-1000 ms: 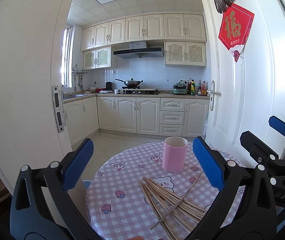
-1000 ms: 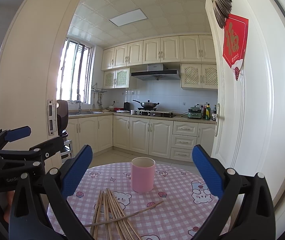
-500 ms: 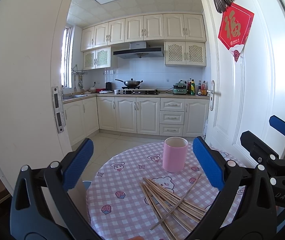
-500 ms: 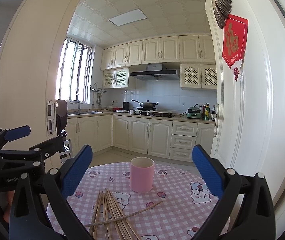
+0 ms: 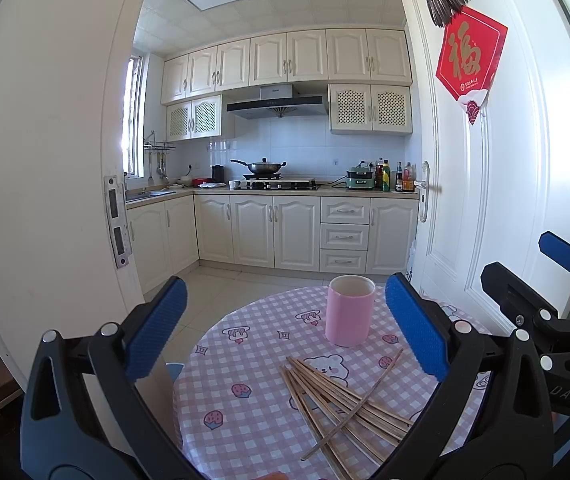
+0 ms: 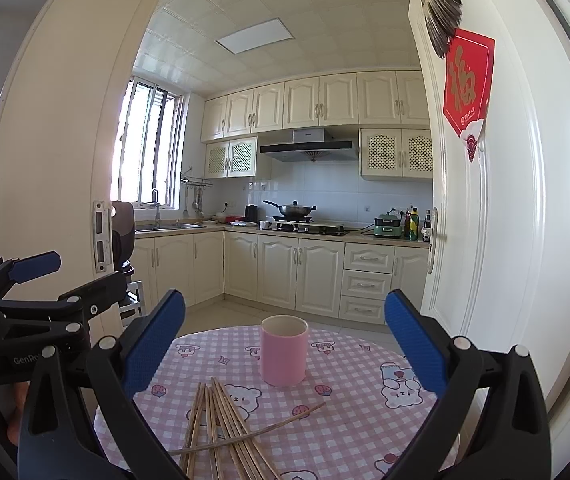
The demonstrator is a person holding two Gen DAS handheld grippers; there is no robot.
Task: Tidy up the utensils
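Both tools wide apart, chopsticks (image 5: 341, 396) loose beside pink cup (image 5: 350, 311)

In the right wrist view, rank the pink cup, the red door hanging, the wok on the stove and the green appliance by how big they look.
1. Red door hanging
2. Pink cup, close behind it; the cup sits nearer the camera, so this gap is unsure.
3. Wok
4. Green appliance, roughly the wok's size; both are far off.

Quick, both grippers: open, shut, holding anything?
Left gripper: open, empty.
Right gripper: open, empty.
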